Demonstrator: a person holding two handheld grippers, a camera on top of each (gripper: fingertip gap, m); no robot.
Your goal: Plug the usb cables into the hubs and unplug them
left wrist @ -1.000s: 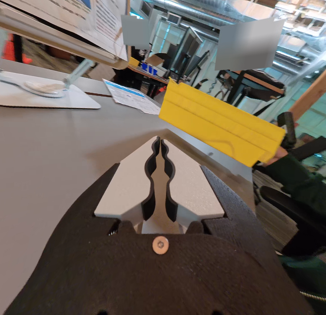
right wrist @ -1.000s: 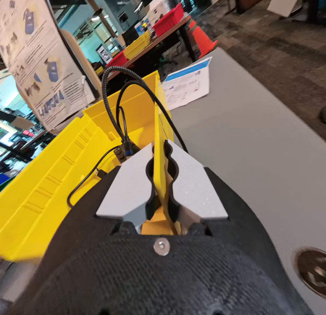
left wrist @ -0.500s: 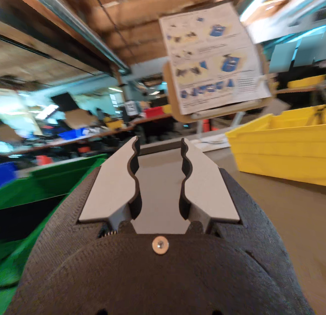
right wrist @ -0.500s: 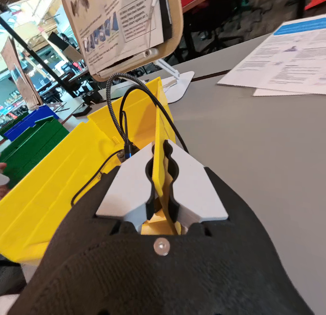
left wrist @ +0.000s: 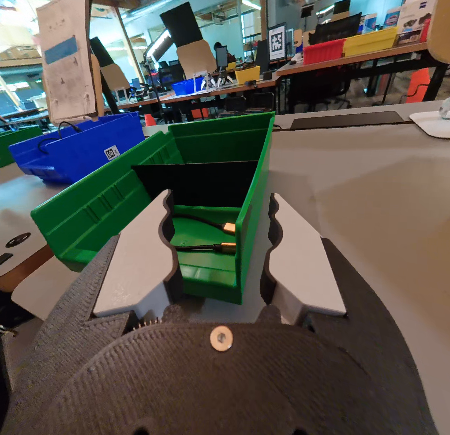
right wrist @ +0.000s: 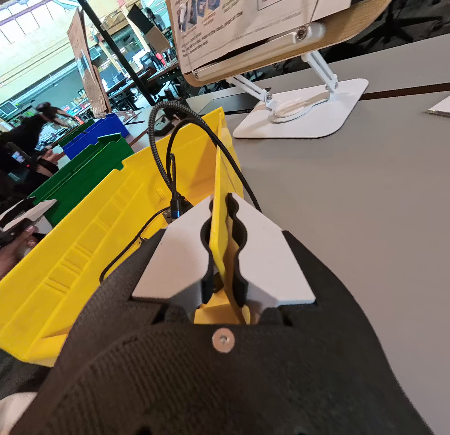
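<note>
Left wrist view: the left gripper (left wrist: pixel 220 228) hung spread wide and empty, level over the near end of the green plastic bin (left wrist: pixel 253 204), its right wall between the fingers, probably lining up a grab. Two gold-tipped black cables (left wrist: pixel 227 247) lay inside, unplugged.

Right wrist view: the right gripper (right wrist: pixel 220 230) was clamped on the yellow plastic bin's (right wrist: pixel 220 204) side wall, seemingly steadying it. Braided and plain black cables (right wrist: pixel 155 140) arched up from a dark hub (right wrist: pixel 179 205) inside.

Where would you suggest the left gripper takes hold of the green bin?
Probably its near right side wall: the rim stands upright, thin and bare, already between the open left gripper fingers. Come from above, one finger inside and one outside, clear of the gold-tipped cables.
</note>
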